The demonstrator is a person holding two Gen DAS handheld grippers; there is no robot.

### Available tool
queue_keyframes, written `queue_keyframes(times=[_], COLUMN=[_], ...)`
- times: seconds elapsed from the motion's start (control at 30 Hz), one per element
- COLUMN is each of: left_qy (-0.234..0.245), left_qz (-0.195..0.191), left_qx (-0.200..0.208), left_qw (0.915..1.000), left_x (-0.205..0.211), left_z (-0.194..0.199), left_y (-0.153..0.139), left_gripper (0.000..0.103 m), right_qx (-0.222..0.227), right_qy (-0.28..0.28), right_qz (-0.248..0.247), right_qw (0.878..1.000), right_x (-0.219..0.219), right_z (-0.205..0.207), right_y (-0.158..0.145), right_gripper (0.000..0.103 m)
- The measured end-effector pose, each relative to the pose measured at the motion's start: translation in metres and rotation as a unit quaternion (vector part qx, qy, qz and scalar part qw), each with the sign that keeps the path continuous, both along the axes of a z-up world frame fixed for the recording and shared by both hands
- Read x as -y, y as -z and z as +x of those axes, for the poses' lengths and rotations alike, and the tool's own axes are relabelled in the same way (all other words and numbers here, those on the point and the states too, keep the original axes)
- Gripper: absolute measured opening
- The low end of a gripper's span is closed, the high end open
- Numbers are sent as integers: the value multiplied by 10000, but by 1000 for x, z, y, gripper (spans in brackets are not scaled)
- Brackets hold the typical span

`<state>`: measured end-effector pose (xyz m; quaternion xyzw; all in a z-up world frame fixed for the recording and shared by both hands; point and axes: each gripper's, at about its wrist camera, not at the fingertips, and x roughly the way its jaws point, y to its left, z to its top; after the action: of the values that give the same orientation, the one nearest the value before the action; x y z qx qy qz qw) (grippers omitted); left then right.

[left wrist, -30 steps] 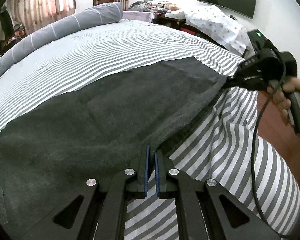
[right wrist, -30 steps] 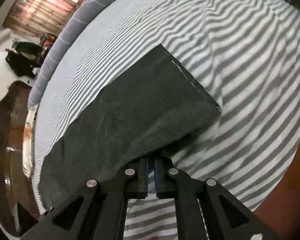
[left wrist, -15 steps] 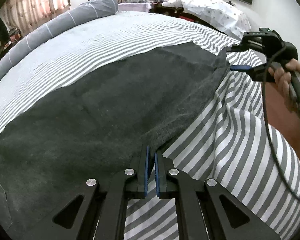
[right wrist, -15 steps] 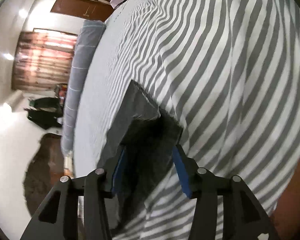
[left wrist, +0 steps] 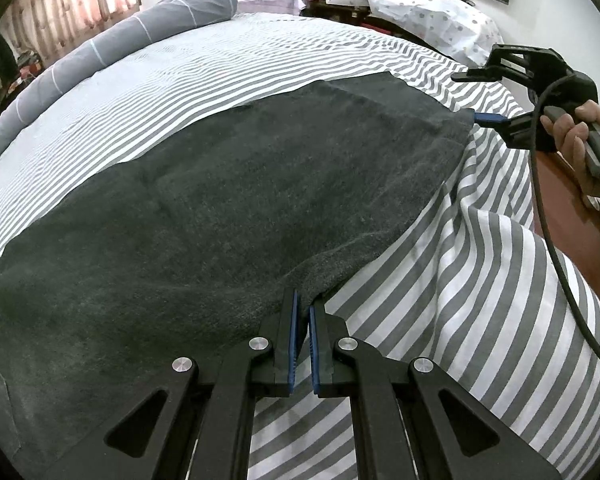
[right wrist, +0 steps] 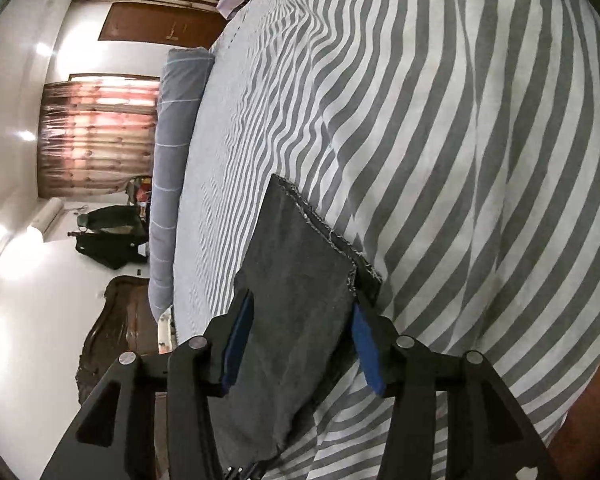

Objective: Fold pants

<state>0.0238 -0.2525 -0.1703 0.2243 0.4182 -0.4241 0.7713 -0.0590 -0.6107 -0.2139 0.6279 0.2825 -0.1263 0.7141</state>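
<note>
The left gripper (left wrist: 303, 320) sits at 6 o'clock in its own view, pads pinched together on the near edge of the pants (left wrist: 228, 200). From that pinch the dark grey cloth spreads up and out toward 9 and 1 o'clock, lying flat on the striped bed (left wrist: 480, 320). It reads as one long band, so the legs seem already laid one over the other; a faint crease runs across it near the middle.

The right gripper (left wrist: 482, 98) shows at 2 o'clock in the left view, fingers spread wide, the lower blue pad just touching the far corner of the cloth. In its own view the right gripper (right wrist: 302, 338) straddles the hem end, pads apart on either side, gripping nothing. The frayed hem (right wrist: 324, 228) runs toward 12 o'clock, two layers a little out of line.

By my judgement the lengthwise fold is done and smoothed. Left to do: take the hem end again and carry it over toward the waist, once or twice, then square the edges. A bolster (left wrist: 112, 48) lies along the far side at 10 o'clock.
</note>
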Motion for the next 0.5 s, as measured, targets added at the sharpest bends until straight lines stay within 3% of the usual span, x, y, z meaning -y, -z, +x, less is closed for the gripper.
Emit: queue_keyframes(times=[0.03,0.1,0.13,0.23,0.4,0.5], left_qy=[3,-5,-12,-31,55,99], left_qz=[13,19,19,17,-39,48], left_qx=[2,-10,-16,-37,-18,-56], left_qw=[10000,10000,10000,10000,10000,9999], left_x=[0,1,1,3,10,11], left_z=[0,1,1,2,-2,-2], left_y=[0,0,0,0,-3,2], left_gripper=[5,5,5,5,5,6], right_qx=[-46,-178,-298,-637,-1023,-1444], right_qy=[-43,-191,-255,-435,-637,-774], right_qz=[-52,-195,-335,-882,-1940,-2213], right_qw=[10000,9995,9987,9931,9736,9614], right_x=[-1,-5,-6,-10,-23,-29], right_z=[1,14,17,28,41,47], right_y=[1,-1,-2,-15,-47,-43], right_gripper=[47,29,8,5,4,4])
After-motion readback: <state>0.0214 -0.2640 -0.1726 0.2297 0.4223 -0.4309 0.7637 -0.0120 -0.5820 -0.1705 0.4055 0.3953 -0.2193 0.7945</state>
